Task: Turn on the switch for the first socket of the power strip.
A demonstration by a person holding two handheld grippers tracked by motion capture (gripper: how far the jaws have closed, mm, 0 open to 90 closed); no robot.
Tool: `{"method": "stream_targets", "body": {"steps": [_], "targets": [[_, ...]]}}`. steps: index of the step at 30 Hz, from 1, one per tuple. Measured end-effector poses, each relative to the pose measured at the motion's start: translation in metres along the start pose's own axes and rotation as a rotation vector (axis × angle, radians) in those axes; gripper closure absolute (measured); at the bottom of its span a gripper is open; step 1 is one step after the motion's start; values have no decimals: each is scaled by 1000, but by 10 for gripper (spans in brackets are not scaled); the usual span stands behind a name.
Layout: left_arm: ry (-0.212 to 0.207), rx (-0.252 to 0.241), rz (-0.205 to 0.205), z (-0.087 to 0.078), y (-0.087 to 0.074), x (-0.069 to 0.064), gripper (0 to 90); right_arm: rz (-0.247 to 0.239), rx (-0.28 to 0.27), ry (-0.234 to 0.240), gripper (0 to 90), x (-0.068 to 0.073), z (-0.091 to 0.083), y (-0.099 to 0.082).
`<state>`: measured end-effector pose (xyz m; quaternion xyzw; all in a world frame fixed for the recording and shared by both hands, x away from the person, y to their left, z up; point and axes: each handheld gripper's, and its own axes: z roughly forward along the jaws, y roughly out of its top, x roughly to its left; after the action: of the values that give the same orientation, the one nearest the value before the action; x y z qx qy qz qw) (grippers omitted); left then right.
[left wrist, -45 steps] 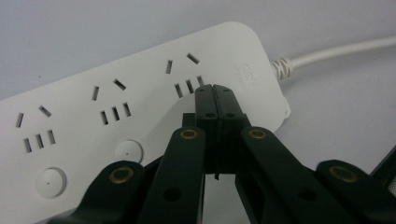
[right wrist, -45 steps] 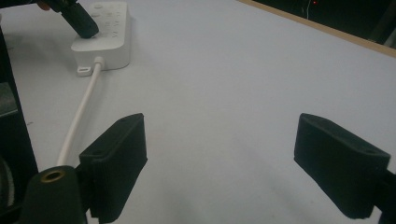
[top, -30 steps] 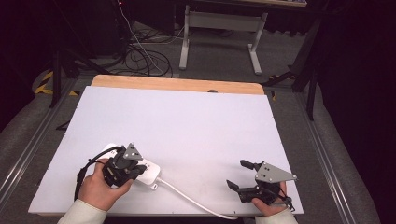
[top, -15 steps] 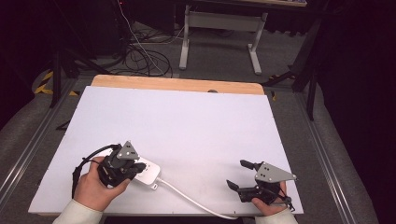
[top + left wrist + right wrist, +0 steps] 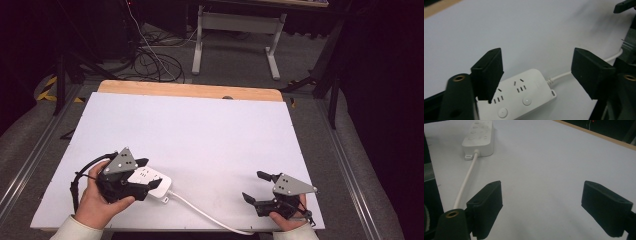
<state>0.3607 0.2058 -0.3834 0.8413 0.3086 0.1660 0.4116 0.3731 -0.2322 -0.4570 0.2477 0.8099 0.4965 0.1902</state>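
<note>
Power strip (image 5: 150, 182) at worktop's (image 5: 210, 130) seven o'clock; left tool (image 5: 536, 72), jaws spread, should straddle it squarely; right tool (image 5: 265, 187) idles, unclenched.

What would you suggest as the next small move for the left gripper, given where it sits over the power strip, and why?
Probably lower the left gripper a little and close it across the power strip. Its jaws stand wide open, with the strip's white body lying on the table below and between them, ungripped. The right gripper is open too, away from the strip and beside its cord, so the left seems better placed.
</note>
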Motion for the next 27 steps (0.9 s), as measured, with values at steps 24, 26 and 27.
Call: {"method": "stream_targets", "body": {"steps": [24, 26, 27], "targets": [[118, -206, 5, -42, -51, 16, 147, 1, -5, 4, 175, -1, 1, 1], [120, -203, -4, -42, -57, 18, 145, 2, -5, 4, 175, -1, 1, 1], [126, -203, -8, -42, -59, 18, 144, 1, -5, 3, 175, -1, 1, 1]]}}
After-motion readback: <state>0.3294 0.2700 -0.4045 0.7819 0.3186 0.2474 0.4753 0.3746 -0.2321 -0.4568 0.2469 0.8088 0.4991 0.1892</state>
